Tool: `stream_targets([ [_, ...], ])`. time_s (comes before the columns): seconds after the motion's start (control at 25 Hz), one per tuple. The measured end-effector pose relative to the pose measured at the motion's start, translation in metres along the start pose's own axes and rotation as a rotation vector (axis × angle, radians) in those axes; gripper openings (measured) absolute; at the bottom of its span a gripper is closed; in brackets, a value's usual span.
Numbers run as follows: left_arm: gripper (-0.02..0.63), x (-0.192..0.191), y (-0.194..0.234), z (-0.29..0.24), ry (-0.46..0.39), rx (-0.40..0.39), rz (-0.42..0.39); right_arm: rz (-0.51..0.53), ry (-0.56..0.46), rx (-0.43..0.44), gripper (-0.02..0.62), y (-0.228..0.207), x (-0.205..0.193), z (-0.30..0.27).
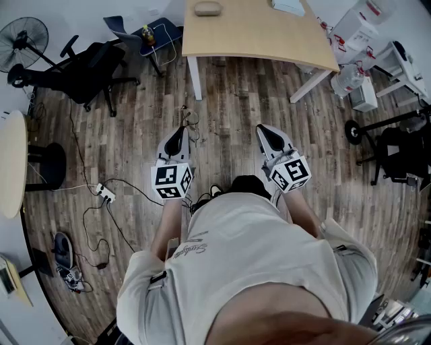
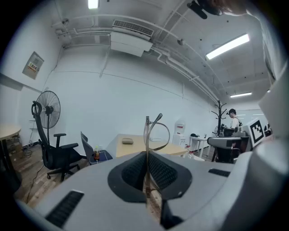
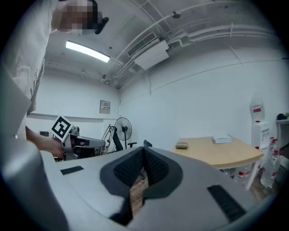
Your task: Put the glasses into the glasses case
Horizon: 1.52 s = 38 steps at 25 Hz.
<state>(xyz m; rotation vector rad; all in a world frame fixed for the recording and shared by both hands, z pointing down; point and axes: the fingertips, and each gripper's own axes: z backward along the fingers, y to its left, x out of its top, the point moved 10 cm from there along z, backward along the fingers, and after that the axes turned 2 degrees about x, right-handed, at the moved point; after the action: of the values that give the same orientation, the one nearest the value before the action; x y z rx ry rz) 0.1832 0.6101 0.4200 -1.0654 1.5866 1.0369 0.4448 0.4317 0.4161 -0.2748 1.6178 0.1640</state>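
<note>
You're standing in an office: a black swivel chair (image 1: 87,71) on wood-plank flooring (image 1: 229,114), a pale counter (image 1: 256,40), a pedestal fan (image 2: 48,108), a water cooler (image 2: 179,132), strip lights (image 2: 228,46) overhead.

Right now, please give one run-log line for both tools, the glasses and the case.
left tool: shut on glasses | right tool: shut, empty | glasses case: on table, untouched

The left gripper (image 1: 180,135), thin glasses (image 1: 189,118) at its tip, and right gripper (image 1: 266,131) point toward the desk (image 1: 256,34) bearing a glasses case (image 1: 208,8).
</note>
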Motion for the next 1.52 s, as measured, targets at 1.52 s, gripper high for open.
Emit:
stream_targets([
  [1.52,0.023,0.075,0.053,-0.226,0.032,0.095,-0.049,-0.055,0.017,0.115,-0.005,-0.190,-0.012,-0.184],
])
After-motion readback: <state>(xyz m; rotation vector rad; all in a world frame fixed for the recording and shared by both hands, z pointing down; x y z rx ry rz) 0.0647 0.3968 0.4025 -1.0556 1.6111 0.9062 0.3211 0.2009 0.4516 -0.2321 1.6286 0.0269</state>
